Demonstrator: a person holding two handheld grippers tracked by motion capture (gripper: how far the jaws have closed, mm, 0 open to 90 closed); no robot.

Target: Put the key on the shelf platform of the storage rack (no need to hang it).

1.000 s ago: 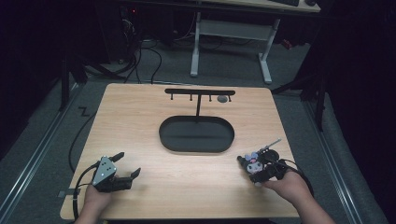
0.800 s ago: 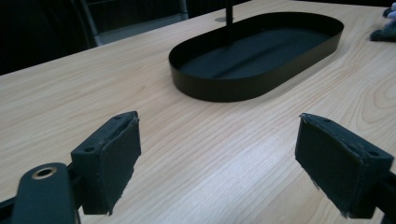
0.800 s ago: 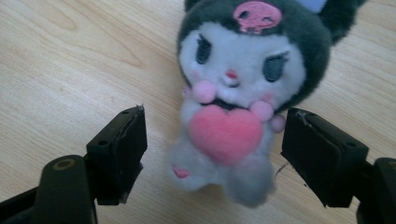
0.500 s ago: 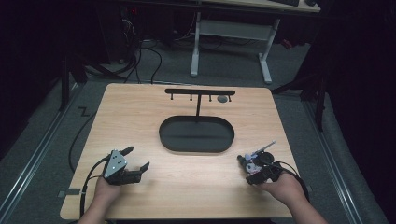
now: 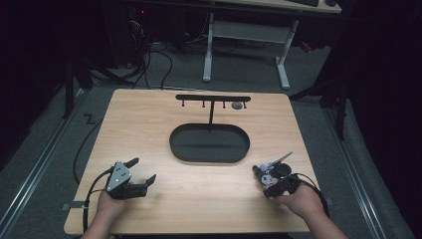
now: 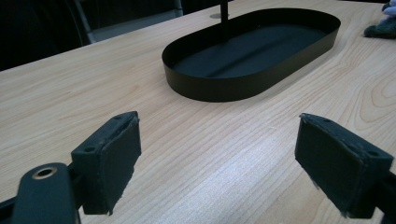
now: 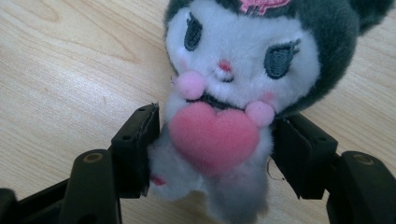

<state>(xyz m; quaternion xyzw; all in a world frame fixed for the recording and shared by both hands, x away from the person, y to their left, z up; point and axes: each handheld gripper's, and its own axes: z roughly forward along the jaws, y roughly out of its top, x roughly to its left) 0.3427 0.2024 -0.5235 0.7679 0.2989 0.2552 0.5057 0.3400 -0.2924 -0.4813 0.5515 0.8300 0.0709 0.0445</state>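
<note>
High view: left gripper point(image 5: 141, 172), lower left, jaws spread on bare table point(image 5: 149, 124). Right gripper point(image 5: 263, 177), lower right, pinches the plush toy point(image 5: 269, 175).

Right gripper view: jaws, just closing, press the toy's body at centre.

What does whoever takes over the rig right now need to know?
Left gripper: jaws open, empty, low over the table, facing the black oval tray.
Right gripper: jaws have just been closing around the plush toy; pads now press its body. The toy lies on the table, right of the tray.
Done: toy gripped.
Left: lift it. It probably goes into the tray or onto the hook rack behind it.
</note>
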